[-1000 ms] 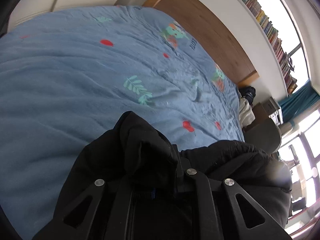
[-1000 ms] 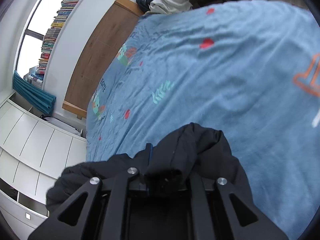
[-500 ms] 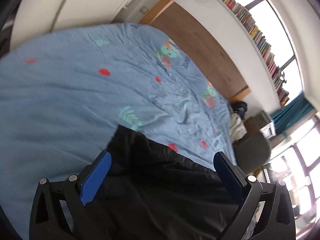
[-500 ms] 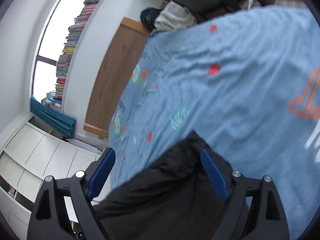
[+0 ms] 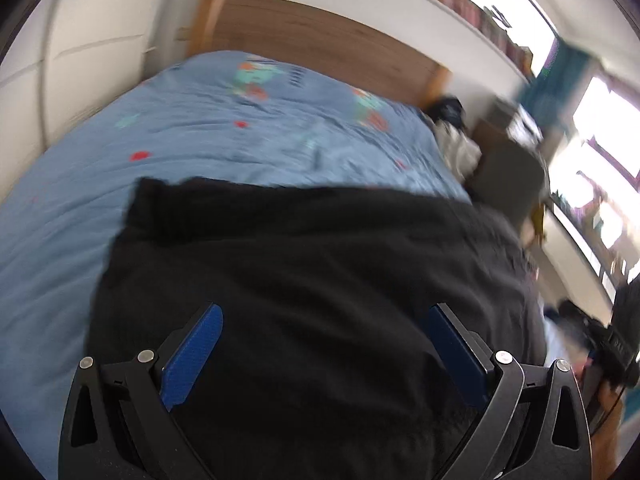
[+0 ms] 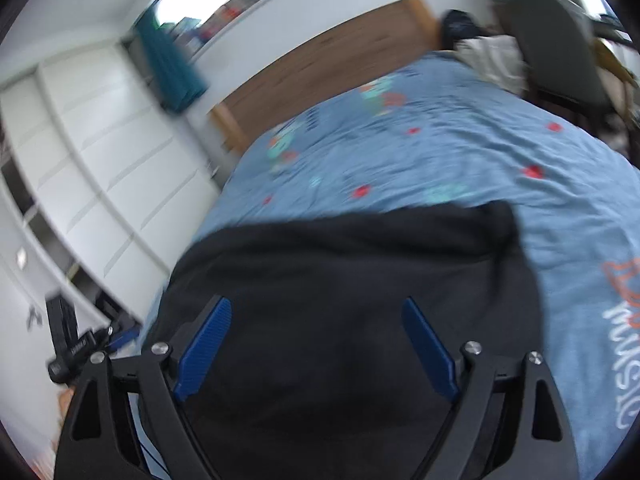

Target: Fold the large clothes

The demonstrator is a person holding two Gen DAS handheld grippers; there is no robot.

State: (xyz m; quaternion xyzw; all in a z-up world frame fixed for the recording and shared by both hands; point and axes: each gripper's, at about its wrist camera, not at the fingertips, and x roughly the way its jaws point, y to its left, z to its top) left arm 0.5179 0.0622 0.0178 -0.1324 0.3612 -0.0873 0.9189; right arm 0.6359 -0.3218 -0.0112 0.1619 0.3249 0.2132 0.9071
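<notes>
a black garment [image 5: 312, 280] is seen spread across the near part of a bed, lying on a blue bedcover [image 5: 248, 140] printed with red spots and small coloured figures. in the left wrist view the left gripper [image 5: 326, 316] is held above the dark cloth, and its blue-padded fingers [image 5: 192, 356] are spread wide apart with nothing pinched between them; only the flat fabric is seen in the gap. in the right wrist view the right gripper [image 6: 318, 308] is likewise held over the garment [image 6: 340, 300], its fingers [image 6: 204, 346] parted wide and closed on nothing. whether the fingertips touch the cloth cannot be told from either view. the far edge of the garment is laid roughly straight across the bedcover [image 6: 460, 148], with one corner raised into a soft fold at the right in the right wrist view. a wooden headboard [image 5: 320, 44] is seen beyond the bedcover, and a long shelf of books [image 5: 480, 4] is fixed on the wall above it. white cupboards [image 6: 92, 152] are seen along one side of the bed, and a dark chair [image 6: 560, 52] stands at the other side. white lettering is printed on the bedcover near the right edge of the right wrist view. both views are blurred.
</notes>
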